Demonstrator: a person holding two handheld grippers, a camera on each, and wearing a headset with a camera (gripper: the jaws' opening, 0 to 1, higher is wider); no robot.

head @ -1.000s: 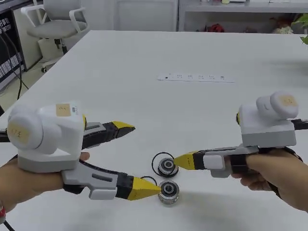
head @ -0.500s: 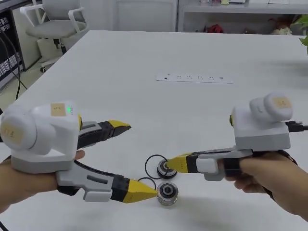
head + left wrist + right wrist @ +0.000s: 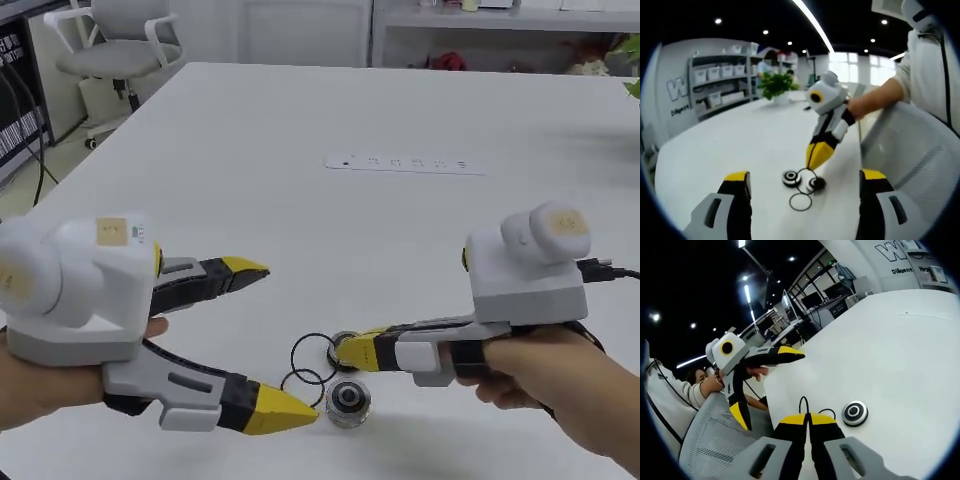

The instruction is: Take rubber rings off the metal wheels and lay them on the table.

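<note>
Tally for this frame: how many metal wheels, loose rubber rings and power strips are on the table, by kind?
metal wheels: 2
rubber rings, off the wheels: 2
power strip: 1
total: 5

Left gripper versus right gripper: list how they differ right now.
The left gripper has its jaws spread wide and holds nothing; the right gripper has its jaws shut, pinching a rubber ring. The left gripper reaches the nearer metal wheel from the left, the right gripper from the right. Both are yellow-tipped and hand-held.
</note>
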